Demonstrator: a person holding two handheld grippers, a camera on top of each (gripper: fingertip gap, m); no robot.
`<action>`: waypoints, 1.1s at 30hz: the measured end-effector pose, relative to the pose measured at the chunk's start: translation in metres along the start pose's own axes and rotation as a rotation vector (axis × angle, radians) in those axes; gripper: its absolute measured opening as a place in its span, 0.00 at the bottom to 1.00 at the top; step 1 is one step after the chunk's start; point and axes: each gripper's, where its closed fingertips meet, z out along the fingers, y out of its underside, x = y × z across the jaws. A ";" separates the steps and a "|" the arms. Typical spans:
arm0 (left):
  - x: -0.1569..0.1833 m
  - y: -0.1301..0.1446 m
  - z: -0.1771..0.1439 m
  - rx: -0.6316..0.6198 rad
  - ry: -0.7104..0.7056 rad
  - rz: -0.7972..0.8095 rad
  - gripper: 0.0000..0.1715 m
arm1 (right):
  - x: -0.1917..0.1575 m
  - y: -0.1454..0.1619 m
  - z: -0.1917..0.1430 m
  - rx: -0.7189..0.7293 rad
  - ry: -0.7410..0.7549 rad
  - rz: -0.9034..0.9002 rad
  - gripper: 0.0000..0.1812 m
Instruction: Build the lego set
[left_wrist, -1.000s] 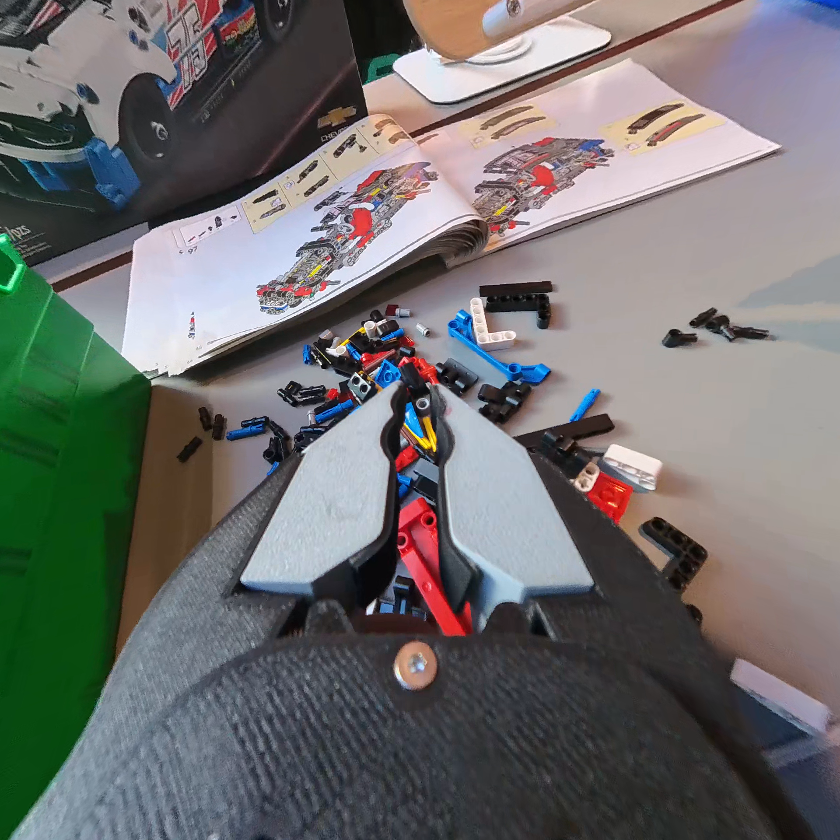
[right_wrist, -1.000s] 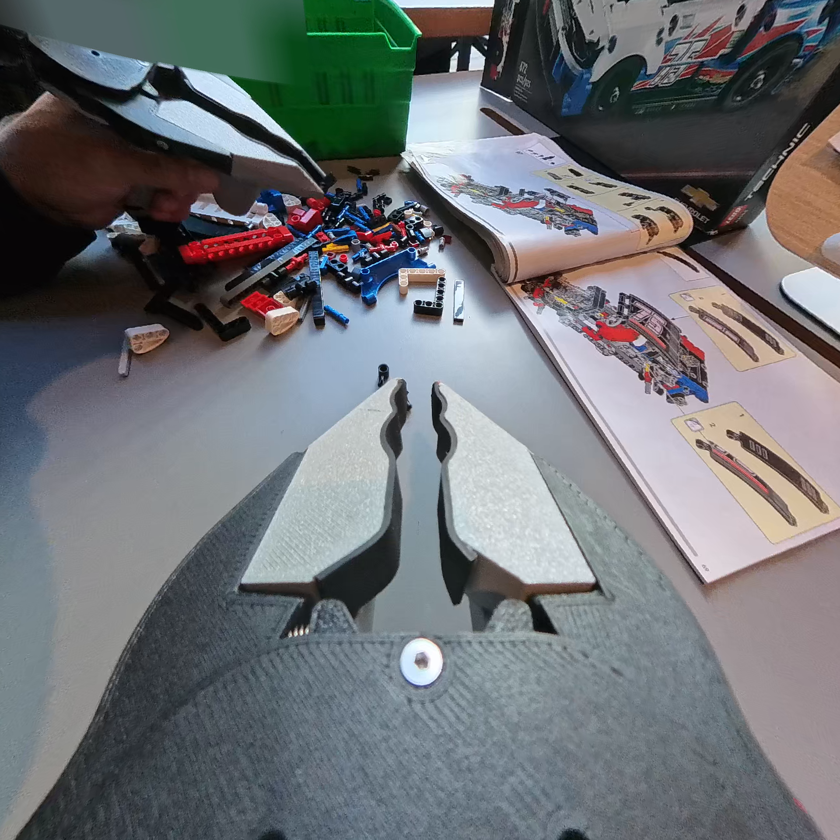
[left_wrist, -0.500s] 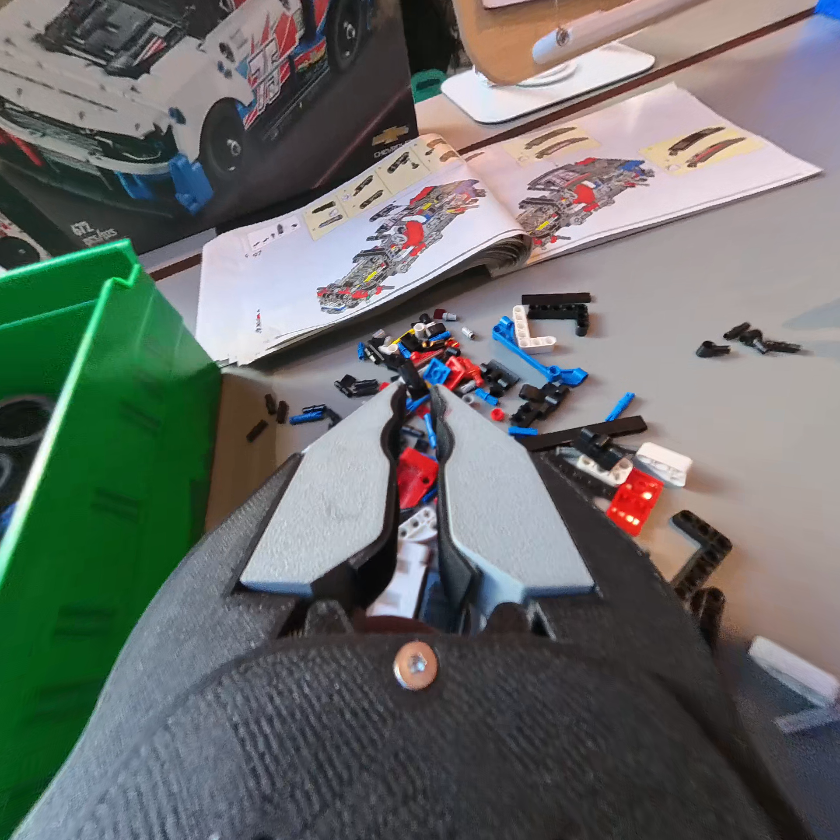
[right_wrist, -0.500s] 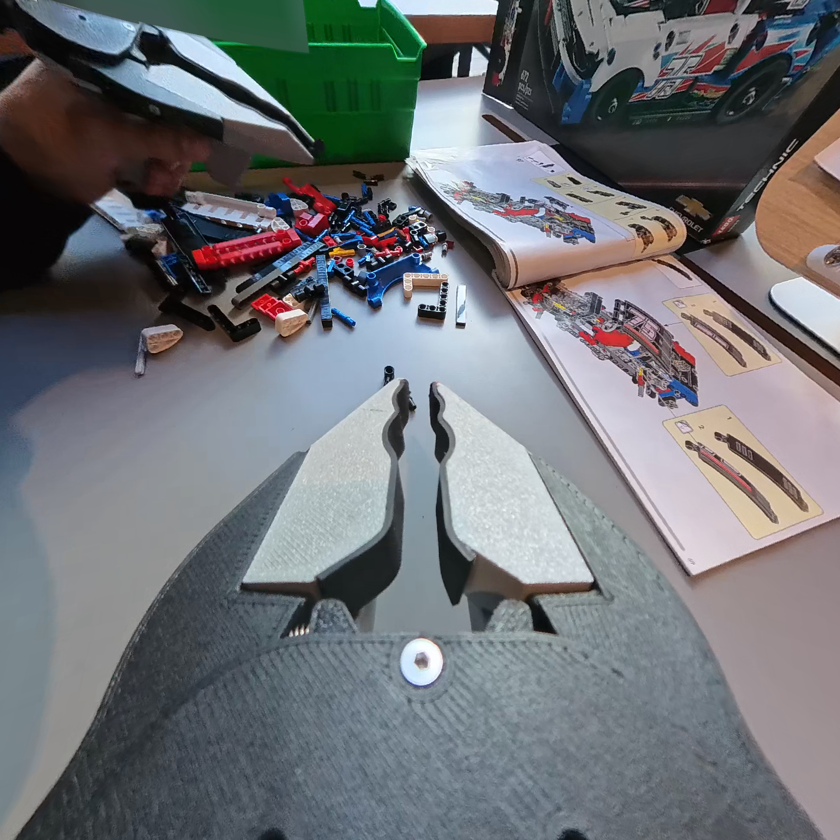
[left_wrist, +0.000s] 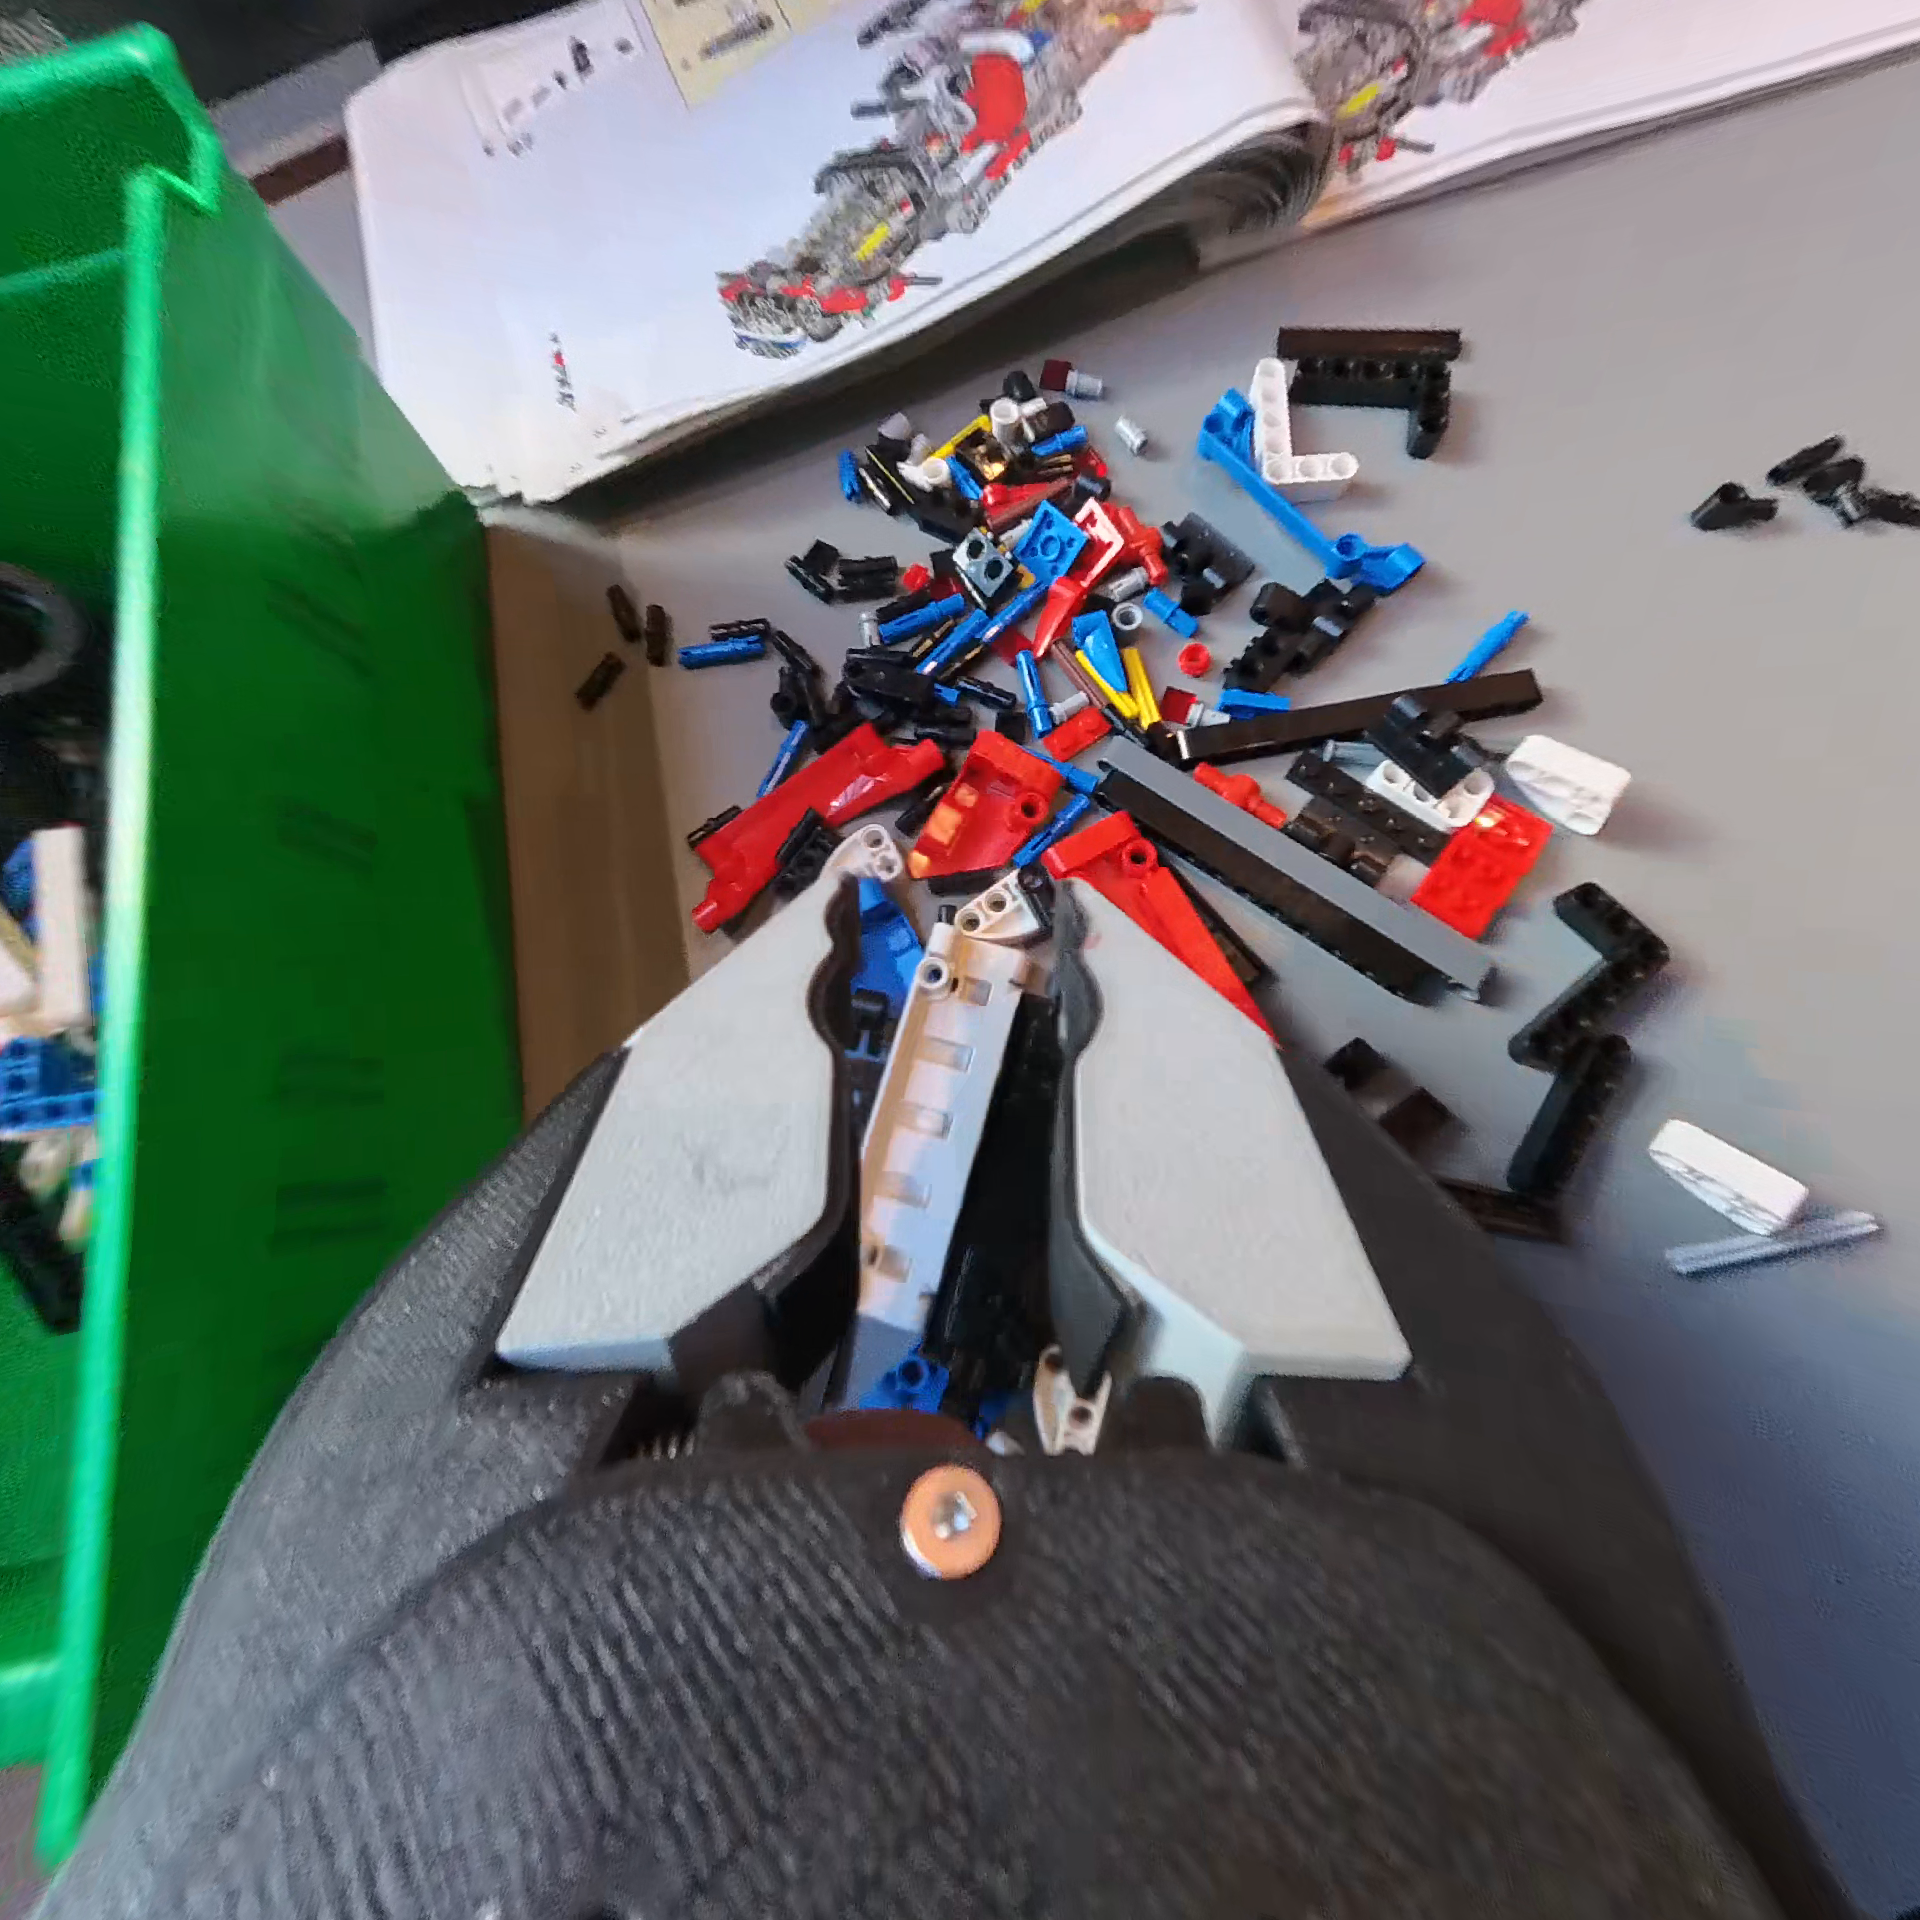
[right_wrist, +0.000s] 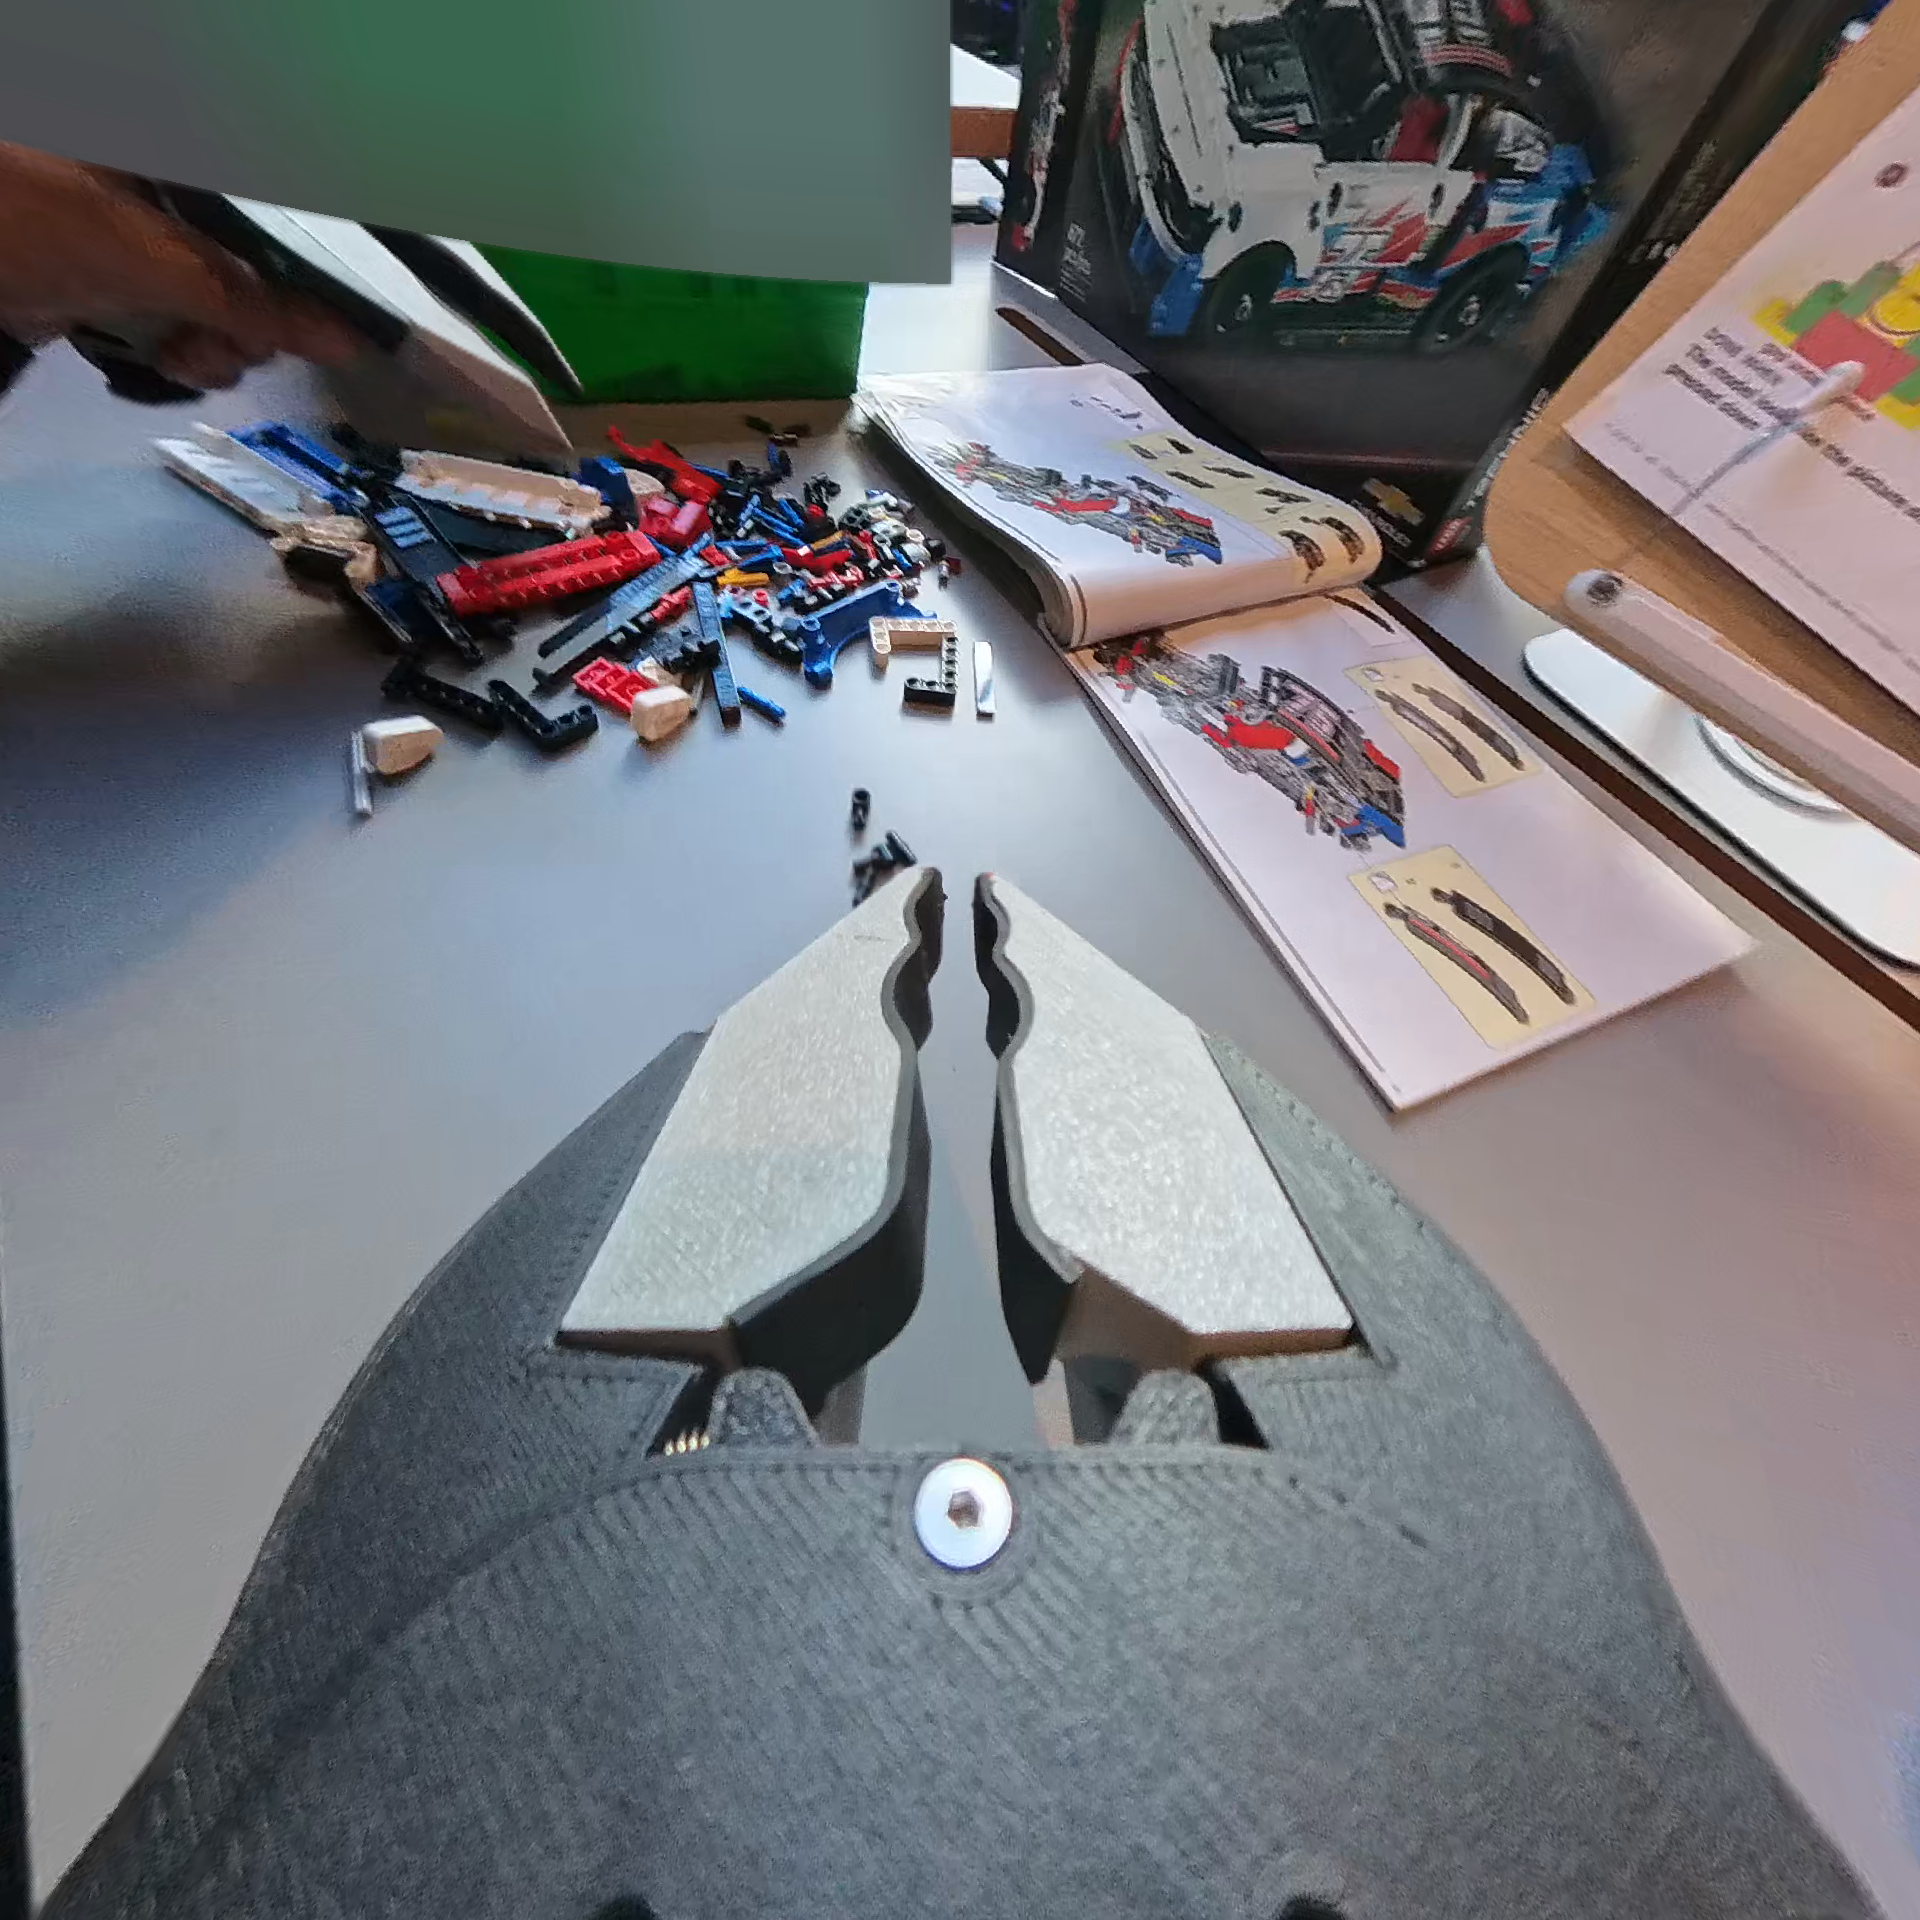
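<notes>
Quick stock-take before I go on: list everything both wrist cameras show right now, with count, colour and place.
Loose lego pieces: one heap, too many to count; red, blue, black, white, yellow; on the table beside the bin.
Small black pins: a few, black, apart from the heap, just ahead of the right gripper.
Instruction booklet: one, white, lying open right of the heap.
Bin: one, green, left of the heap, parts inside.
Set box: one, dark, car picture, standing behind the booklet.
Stand: one, white base, far right.
Table: one, grey.
Left gripper: one, grey fingers, open over the heap.
Right gripper: one, grey fingers, slightly apart, empty.
</notes>
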 end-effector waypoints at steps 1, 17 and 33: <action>-0.001 -0.004 -0.006 0.019 -0.018 0.006 0.21 | 0.001 0.003 -0.008 -0.011 0.010 -0.002 0.02; 0.156 -0.039 -0.038 0.300 0.353 0.110 0.19 | -0.063 0.141 -0.149 -0.366 -0.079 0.062 0.12; 0.211 -0.018 -0.008 0.131 0.403 0.162 0.18 | -0.069 0.159 -0.107 -0.359 -0.112 -0.081 0.06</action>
